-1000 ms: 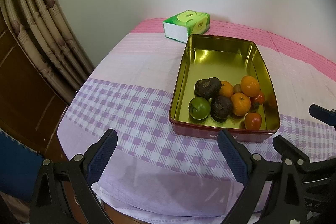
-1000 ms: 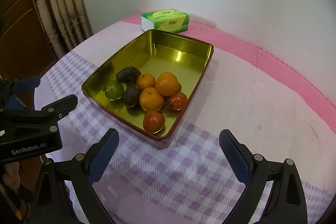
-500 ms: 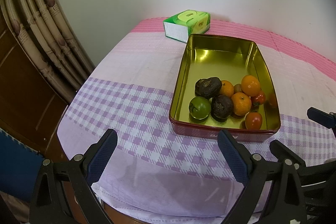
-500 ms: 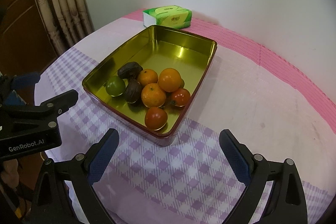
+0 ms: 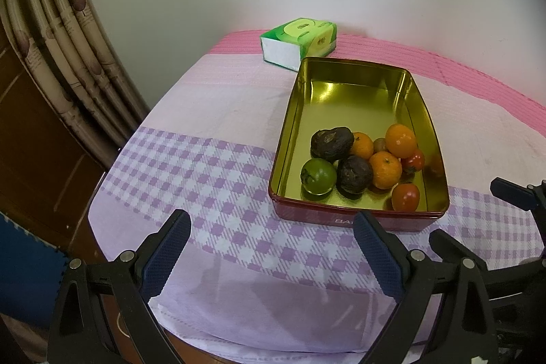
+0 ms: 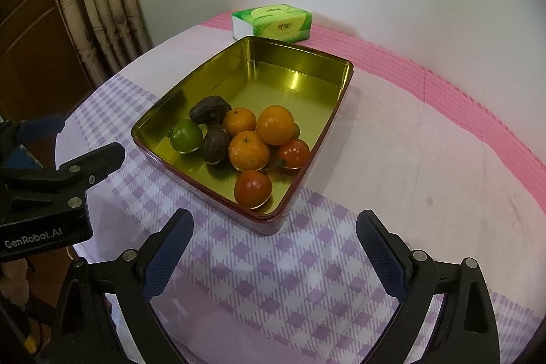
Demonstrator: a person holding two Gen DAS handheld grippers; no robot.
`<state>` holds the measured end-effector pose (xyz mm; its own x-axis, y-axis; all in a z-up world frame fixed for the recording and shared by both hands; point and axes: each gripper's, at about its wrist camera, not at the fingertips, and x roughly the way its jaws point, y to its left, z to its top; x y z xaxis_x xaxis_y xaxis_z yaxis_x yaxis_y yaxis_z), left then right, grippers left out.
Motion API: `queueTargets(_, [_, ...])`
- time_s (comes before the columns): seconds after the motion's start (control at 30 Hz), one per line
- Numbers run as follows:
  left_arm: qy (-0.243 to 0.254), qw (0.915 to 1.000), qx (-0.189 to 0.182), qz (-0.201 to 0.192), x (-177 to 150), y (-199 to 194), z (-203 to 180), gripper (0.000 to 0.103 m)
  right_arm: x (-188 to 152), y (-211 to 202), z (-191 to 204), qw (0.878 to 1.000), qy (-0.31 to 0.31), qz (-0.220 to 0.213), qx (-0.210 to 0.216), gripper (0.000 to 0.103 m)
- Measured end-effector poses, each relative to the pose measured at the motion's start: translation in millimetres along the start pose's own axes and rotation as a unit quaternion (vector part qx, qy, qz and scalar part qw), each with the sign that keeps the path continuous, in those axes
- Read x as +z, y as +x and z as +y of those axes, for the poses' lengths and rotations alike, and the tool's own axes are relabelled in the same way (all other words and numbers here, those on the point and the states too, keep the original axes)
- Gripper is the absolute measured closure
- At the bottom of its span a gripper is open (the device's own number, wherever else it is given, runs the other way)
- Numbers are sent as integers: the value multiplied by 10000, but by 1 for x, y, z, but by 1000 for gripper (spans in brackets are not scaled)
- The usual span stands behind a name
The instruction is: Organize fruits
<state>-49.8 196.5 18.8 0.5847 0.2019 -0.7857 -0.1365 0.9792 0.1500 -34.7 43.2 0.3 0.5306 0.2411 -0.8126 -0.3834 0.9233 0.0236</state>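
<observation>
A gold-lined red tin (image 5: 355, 70) (image 6: 300, 52) sits on the checked tablecloth. Its near end holds a green lime (image 5: 318, 176) (image 6: 186, 136), two dark wrinkled fruits (image 5: 331, 143) (image 6: 210, 110), oranges (image 5: 385, 169) (image 6: 248, 149) and red tomatoes (image 5: 405, 197) (image 6: 253, 188). My left gripper (image 5: 273, 255) hovers open over the cloth, short of the tin's near left corner. My right gripper (image 6: 274, 256) is open too, just in front of the tin's near right corner. Neither holds anything.
A green tissue box (image 5: 298, 41) (image 6: 273, 23) stands behind the tin by the wall. Curtains (image 5: 61, 57) and a wooden door hang at the left. The table edge (image 5: 112, 248) runs close under both grippers. A pink band of cloth (image 6: 443, 98) lies right.
My right gripper has moved forward toward the tin, which now looks nearer and larger. The left gripper has barely shifted. The fruits have not moved.
</observation>
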Motion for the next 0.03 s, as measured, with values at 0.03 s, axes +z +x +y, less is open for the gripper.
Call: queueTargets(0.03, [-4, 10000, -30, 2, 0, 0, 0, 8, 0, 0, 0, 10000, -4, -3, -3, 7])
